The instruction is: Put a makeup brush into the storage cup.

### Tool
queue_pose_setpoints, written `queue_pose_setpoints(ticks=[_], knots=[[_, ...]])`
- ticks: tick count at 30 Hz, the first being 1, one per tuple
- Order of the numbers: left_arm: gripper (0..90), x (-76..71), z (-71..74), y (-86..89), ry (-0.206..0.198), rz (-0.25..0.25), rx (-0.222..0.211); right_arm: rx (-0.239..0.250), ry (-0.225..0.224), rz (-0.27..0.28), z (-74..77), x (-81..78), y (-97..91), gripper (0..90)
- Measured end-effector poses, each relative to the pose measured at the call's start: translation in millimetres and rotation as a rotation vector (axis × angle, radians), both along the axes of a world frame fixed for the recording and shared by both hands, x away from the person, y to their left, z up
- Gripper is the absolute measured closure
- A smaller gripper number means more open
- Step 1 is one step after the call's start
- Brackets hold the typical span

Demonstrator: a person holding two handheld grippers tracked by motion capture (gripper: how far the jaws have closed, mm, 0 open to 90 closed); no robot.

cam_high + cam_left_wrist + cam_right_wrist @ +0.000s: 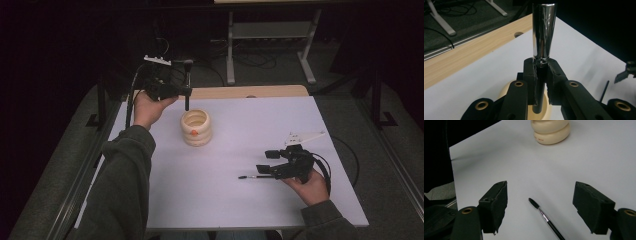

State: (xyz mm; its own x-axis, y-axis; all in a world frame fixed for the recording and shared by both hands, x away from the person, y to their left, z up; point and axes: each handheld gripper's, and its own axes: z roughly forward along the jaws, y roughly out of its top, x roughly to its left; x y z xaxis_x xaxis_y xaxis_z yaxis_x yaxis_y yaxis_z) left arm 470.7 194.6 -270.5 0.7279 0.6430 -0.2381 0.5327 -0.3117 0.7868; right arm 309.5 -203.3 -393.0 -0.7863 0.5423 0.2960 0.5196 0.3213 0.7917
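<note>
My left gripper is shut on a makeup brush, which has a shiny silver ferrule and a dark handle. It holds the brush upright, lower end just above the far rim of a cream ribbed holder. My right gripper stands open near the table's front right. A thin black spoolie brush lies flat on the white surface between and below its jaws, touching neither pad.
The white table top has a wooden strip along its far edge. A metal desk frame and cables stand on the floor behind. Dark green sleeves come in from the bottom.
</note>
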Motion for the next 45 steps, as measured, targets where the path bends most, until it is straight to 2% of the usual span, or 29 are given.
queue_pose_setpoints(ticks=[2,5,9,12,15,18,21,24,27,31,34,37,42,45], knots=[[79.2,0.9,-3.7,-2.4,0.003,0.007,-0.013,0.001,-0.002,0.002,0.1,-0.3,0.1,26.8],[79.1,3.0,-10.8,-9.4,0.004,0.002,0.047,0.002,0.006,0.004,-0.5,0.5,0.1,26.6],[79.1,5.9,-20.9,-14.2,0.012,0.010,0.038,-0.002,0.000,0.008,-0.5,0.3,-0.3,26.6],[79.1,9.1,-29.8,-15.9,0.029,0.007,0.058,-0.004,0.003,0.001,-0.3,0.3,-0.9,26.6],[79.1,9.9,-36.9,-17.2,0.033,0.015,0.049,-0.011,-0.003,-0.001,-0.4,-0.5,-1.7,26.7],[79.1,10.4,-42.8,-17.7,0.040,0.014,0.059,0.016,0.012,0.000,-0.2,0.6,-3.6,26.6],[79.1,10.4,-47.3,-17.4,0.046,0.020,0.051,0.022,0.005,0.000,0.6,0.0,-4.5,26.8],[79.0,10.0,-51.2,-17.6,0.049,0.011,0.070,0.023,0.009,-0.004,0.5,0.2,-5.0,26.8],[79.0,8.4,-53.7,-16.9,0.050,0.020,0.044,0.020,0.011,-0.002,0.5,-0.2,-4.7,26.8],[79.0,3.9,-55.4,-19.2,0.042,0.011,0.060,0.032,0.008,-0.002,1.2,0.1,-4.3,26.8],[79.0,3.0,-57.2,-19.7,0.043,0.015,0.067,0.020,0.007,0.002,0.2,0.3,-1.9,26.7],[78.9,1.7,-60.9,-19.9,0.045,0.009,0.093,0.006,0.005,0.006,0.4,-0.9,1.4,26.9],[78.6,-0.2,-70.4,-18.2,0.062,0.026,0.075,-0.004,0.004,0.009,-0.9,0.3,2.8,26.7],[78.5,-0.6,-73.7,-15.6,0.070,0.024,0.086,0.005,0.008,0.005,-0.5,-0.6,1.6,26.7]])
